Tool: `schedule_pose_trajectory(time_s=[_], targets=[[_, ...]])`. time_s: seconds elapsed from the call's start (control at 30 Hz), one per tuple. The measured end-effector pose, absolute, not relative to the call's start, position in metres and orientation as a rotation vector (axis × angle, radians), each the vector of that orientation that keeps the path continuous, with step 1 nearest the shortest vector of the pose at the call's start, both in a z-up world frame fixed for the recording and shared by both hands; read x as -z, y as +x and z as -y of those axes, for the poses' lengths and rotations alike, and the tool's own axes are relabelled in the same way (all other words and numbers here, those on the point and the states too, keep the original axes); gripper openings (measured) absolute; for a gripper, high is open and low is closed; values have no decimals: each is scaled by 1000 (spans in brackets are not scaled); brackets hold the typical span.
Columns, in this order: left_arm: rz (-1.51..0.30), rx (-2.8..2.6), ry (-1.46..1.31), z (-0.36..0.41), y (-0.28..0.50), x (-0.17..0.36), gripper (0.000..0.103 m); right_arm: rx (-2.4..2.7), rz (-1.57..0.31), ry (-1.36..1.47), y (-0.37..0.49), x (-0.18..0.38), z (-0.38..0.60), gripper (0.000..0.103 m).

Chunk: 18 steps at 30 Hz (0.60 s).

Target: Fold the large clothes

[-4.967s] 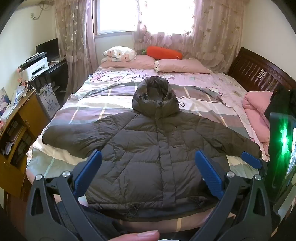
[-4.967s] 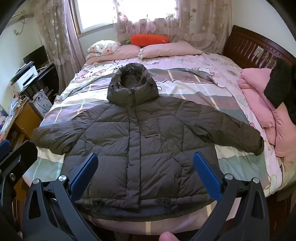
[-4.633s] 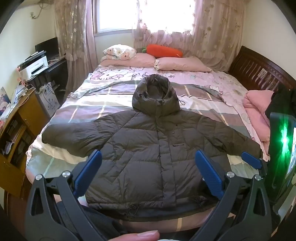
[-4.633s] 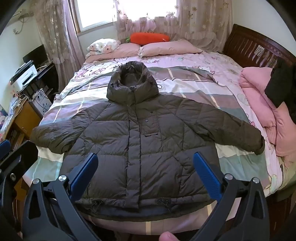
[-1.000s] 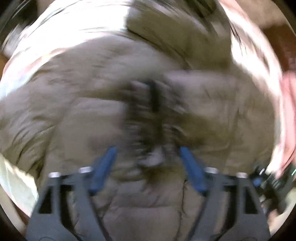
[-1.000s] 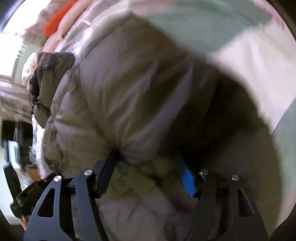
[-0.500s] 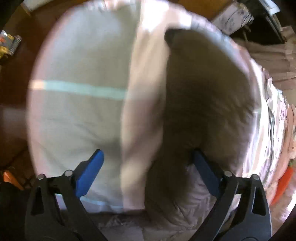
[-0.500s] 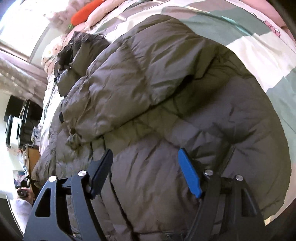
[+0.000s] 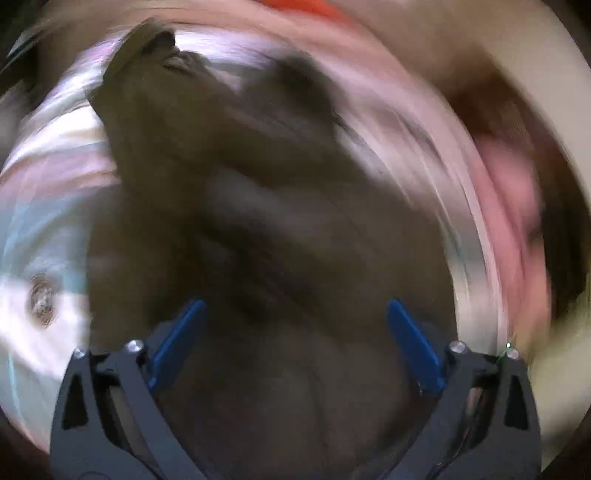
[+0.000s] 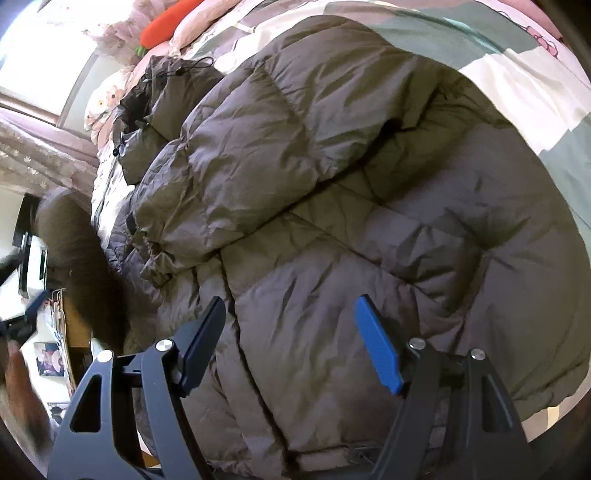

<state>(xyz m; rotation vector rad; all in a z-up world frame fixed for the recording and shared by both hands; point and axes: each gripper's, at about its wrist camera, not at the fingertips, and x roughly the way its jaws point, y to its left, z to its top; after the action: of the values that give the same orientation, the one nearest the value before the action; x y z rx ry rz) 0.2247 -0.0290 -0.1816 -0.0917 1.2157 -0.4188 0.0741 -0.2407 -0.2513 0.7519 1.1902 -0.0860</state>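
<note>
Right wrist view: the right claw (image 10: 288,317) hangs over the lower front of the jacket (image 10: 369,229), pointing steeply down at it. Its jaws are parted with nothing pinched between them, the black finger on one side and the blue pad (image 10: 376,350) on the other, both clear of the fabric as far as I can see. They've just been opening a bit.

The jacket is lying on the bed (image 10: 517,70), dark olive and puffy, taking up most of the shot. One sleeve (image 10: 280,147) is folded in across the chest, its cuff sitting near the centre zip line. The hood (image 10: 162,96) is at the far end of the jacket, toward the pillows (image 10: 195,26) and the orange carrot plush (image 10: 166,20). Striped bedsheet shows past the jacket's far side. Beyond the jacket's other edge there's a blurry dark shape I can't make out.

Left wrist view is super smeared. The left claw (image 9: 295,328) is spread wide, released, and has just been opening further; blue pads (image 9: 413,343) well apart with only blurry jacket (image 9: 258,221) behind them, nothing gripped that I can see. Pink bedding (image 9: 509,192) streaks past the jacket's edge.
</note>
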Motion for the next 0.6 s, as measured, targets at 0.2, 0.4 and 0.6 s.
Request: schedule_pose_trajectory(time_s=[0.2,0.4,0.6], targets=[[-1036,405,338,87,173,168,99,165,-1125,779,64,239,274,73],[-1158,-8,-81,-30,223,173,101,116,-1085,808,89,225,272,83],[-1380,-379,-382,-148,250,250,101,-72,-1050,758,176,204,211,95]])
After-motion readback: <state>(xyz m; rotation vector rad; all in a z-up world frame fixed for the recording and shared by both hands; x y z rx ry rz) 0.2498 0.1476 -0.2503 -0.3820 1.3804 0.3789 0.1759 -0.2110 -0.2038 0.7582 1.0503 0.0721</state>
